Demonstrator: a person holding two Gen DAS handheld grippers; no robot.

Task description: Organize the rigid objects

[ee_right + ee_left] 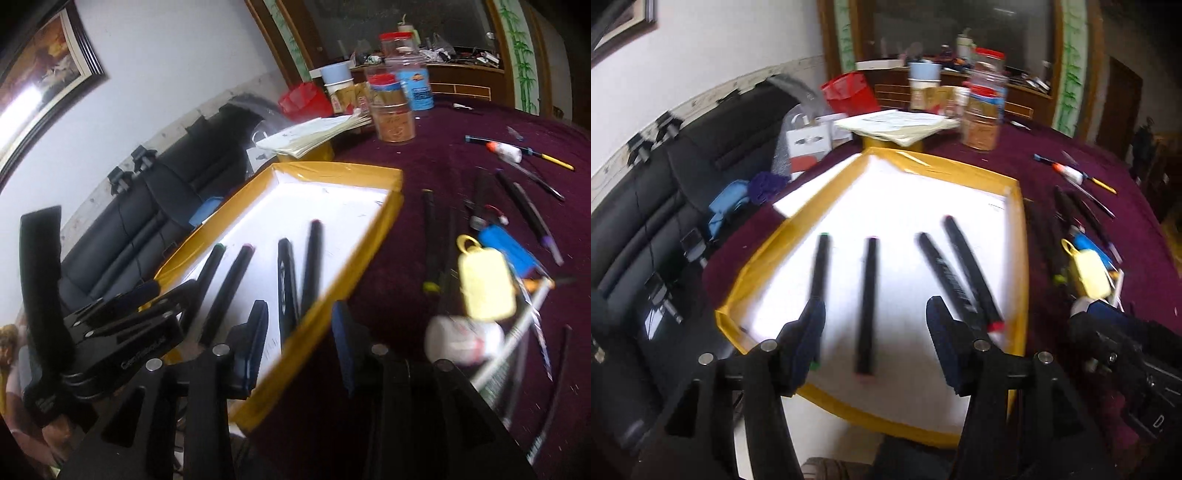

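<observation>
Left wrist view: left gripper [873, 325] stands open and empty over the tray [1019, 266]; lowering blindly could scatter the markers [868, 306].

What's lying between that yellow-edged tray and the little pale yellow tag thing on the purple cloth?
In the right wrist view, between the tray and the yellow tag, a black pen with a yellow tip lies on the cloth.

Dim room, dark at the curved fisheye edges. Light glares off the tray's white floor [908, 206], washing it out. Motion blur smears near objects; a bright reflection streaks the framed picture [40, 85], far left.
</observation>
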